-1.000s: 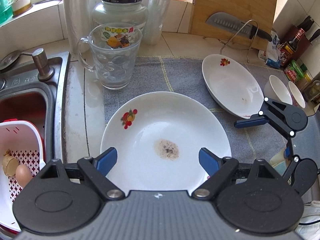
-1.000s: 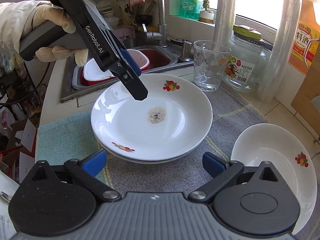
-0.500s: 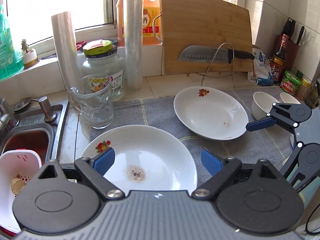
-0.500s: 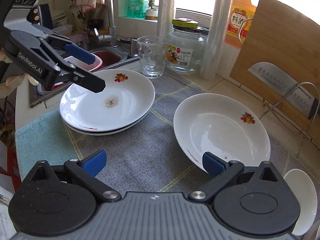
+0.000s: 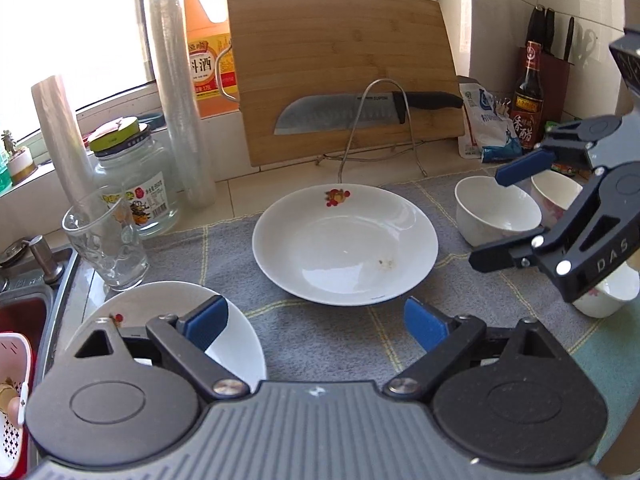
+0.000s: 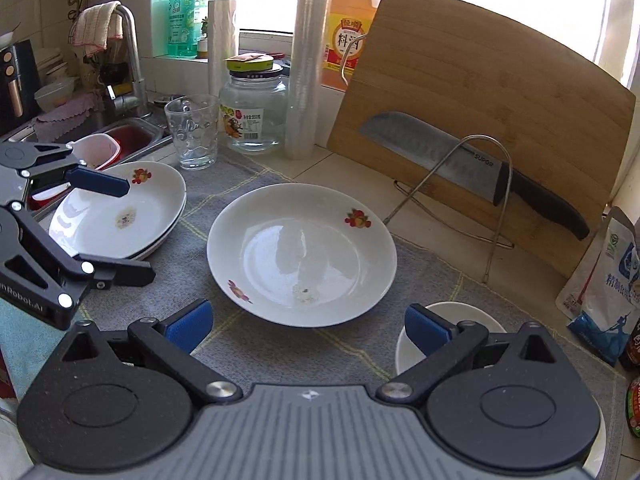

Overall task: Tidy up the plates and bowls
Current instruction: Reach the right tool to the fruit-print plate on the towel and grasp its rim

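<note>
A single white plate [image 5: 346, 248] [image 6: 302, 254] with a fruit motif lies on the grey mat, straight ahead of both grippers. To its left is a stack of like plates [image 5: 168, 300] [image 6: 120, 212], the top one with a brown stain. Three white bowls [image 5: 496, 212] [image 5: 556, 196] [image 5: 608, 296] stand at the right; one bowl [image 6: 404, 360] is under my right finger. My left gripper [image 5: 316, 324] [image 6: 132, 232] is opening with nothing between its jaws, hovering beside the stack. My right gripper [image 6: 308, 326] [image 5: 492, 220] hangs open and empty near the bowls.
A wooden cutting board [image 5: 344, 68] leans on the back wall with a knife [image 5: 360, 110] on a wire rack. A glass mug [image 5: 106, 240], jar [image 5: 132, 176] and film rolls stand back left. The sink with a white basket [image 5: 16, 360] is at left, bottles [image 5: 528, 96] at right.
Both grippers swung rightward from above the stacked plates toward the single plate. The stack slid to the left of both views. The left jaws widened a little.
</note>
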The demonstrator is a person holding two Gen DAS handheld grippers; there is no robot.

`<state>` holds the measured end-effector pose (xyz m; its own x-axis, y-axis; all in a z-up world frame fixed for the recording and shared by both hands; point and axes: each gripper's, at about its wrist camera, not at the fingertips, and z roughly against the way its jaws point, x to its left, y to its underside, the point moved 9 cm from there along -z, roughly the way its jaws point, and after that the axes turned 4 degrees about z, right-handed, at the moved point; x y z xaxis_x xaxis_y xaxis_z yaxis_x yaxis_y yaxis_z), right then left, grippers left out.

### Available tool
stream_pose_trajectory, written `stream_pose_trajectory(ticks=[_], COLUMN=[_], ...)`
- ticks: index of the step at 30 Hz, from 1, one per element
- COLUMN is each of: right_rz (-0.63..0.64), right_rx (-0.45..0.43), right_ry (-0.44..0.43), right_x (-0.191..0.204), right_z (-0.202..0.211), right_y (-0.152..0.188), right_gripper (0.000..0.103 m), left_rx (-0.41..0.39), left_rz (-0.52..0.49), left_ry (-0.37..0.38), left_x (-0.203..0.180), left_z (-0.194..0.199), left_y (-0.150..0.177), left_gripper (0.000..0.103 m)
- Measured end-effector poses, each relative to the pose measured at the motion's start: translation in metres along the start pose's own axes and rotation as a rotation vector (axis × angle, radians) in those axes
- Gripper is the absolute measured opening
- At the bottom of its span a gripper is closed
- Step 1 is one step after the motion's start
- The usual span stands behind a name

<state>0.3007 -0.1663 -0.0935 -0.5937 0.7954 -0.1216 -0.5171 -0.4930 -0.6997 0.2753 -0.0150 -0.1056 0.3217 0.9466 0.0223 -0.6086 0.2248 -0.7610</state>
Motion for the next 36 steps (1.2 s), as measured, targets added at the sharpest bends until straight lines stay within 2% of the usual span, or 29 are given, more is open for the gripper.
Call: stream_pose_trajectory(ticks=[7, 13, 17, 21, 29, 36], right_rz=[0.000, 0.033, 0.035, 0.047, 0.080, 0.117], right_rx=[0.040, 0.074, 0.089, 0.098, 0.112, 0.168], right_ry=[-0.061, -0.128, -0.175, -0.209, -0.299, -0.349], right_x=[-0.021, -0.029, -0.037, -0.044, -0.051, -0.055], right_z=[-0.011, -0.029, -0.041, -0.055, -0.091, -0.134], right_y=[-0.003, -0.008, -0.016, -0.025, -0.045, -0.053], right_gripper=[0.103, 0.103, 0.103, 0.103, 0.103, 0.103], left_rx=[0.080, 0.121, 0.127, 0.126, 0.102, 0.077], left_rz=[-0.010, 0.024, 0.051, 0.105, 0.133, 0.140], left_ry=[-0.018, -0.048, -0.064, -0.065, -0.072, -0.073], left_x=[-0.041, -0.051, -0.053, -0.048, -0.048, -0.045], left_z=[-0.039, -0.069, -0.081, -0.087, -0.092, -0.094], left_y=[0.019, 0.029, 0.031, 0.030, 0.026, 0.024], left_gripper=[0.095, 0.095, 0.096, 0.103, 0.103, 0.103])
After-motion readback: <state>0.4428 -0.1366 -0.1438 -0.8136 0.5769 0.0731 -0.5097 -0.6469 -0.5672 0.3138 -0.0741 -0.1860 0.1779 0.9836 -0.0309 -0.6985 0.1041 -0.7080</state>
